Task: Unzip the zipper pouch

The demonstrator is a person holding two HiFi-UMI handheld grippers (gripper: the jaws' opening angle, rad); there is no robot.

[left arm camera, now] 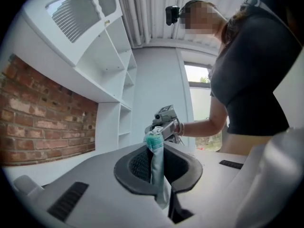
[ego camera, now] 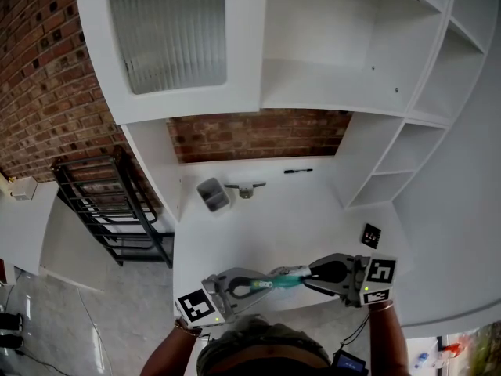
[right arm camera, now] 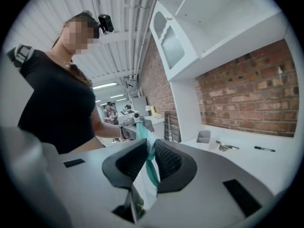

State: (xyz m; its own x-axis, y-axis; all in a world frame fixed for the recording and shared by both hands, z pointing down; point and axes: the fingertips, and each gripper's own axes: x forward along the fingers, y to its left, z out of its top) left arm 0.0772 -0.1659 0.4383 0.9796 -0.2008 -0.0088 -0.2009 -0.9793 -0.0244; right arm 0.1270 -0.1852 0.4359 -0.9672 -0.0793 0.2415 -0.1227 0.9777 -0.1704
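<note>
A teal and white zipper pouch (ego camera: 285, 279) hangs in the air between my two grippers, above the front edge of the white table (ego camera: 290, 225). My left gripper (ego camera: 262, 285) is shut on its left end; in the left gripper view the pouch (left arm camera: 155, 146) stands pinched between the dark pads (left arm camera: 137, 164). My right gripper (ego camera: 308, 275) is shut on the other end. In the right gripper view the pouch's teal zipper edge (right arm camera: 151, 171) runs down between the pads (right arm camera: 167, 160). Whether a jaw grips the zipper's pull I cannot tell.
At the back of the table stand a grey cup (ego camera: 213, 194), a metal piece (ego camera: 246, 188) and a black pen (ego camera: 298, 171). A small black square (ego camera: 371, 235) lies at the right. A black rack (ego camera: 117, 210) stands at the left, white shelves (ego camera: 407, 147) at the right.
</note>
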